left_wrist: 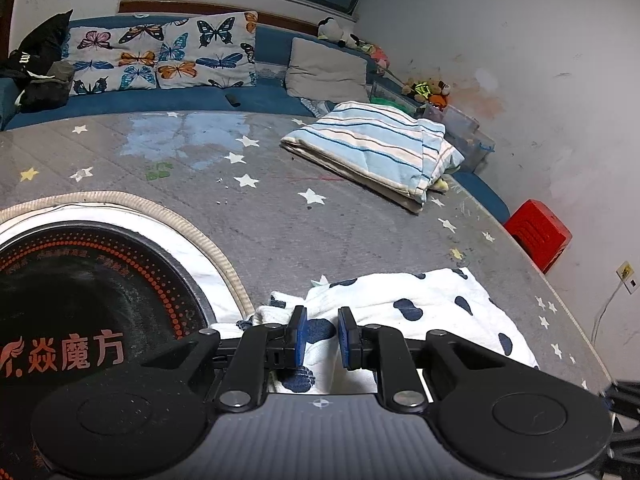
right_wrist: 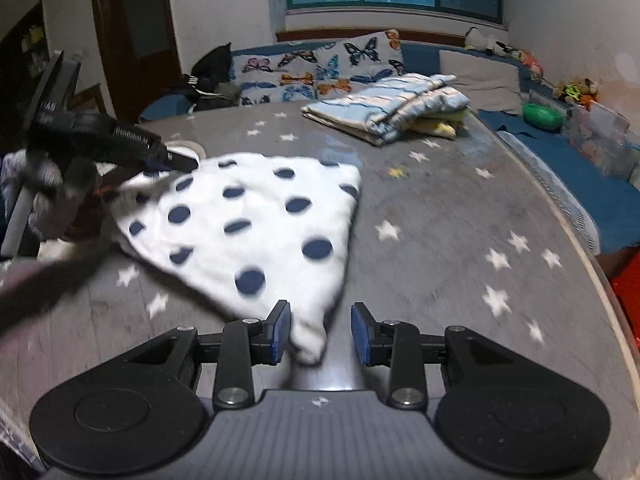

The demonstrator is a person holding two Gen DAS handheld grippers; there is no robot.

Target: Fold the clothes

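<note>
Here the white garment with navy dots lies spread on the grey star-patterned worktop, narrowing to a corner that points straight at the right tongs. That corner sits between the two blue pads, nearer the left-hand one, and the pads stand apart with a clear gap, so the right tongs are open and not pinching it. From there the cloth's long axis runs forward and to the left, widening as it goes, up to its far edge, where the left tongs meet it. In the left wrist view the dotted fabric passes between those pads, which are set narrowly apart; whether they press it I cannot tell. So each tongs has an opposite end of the garment at its tips, and the right ones are nearest the pointed corner. Farther ahead, well apart, rests a folded striped blanket.
</note>
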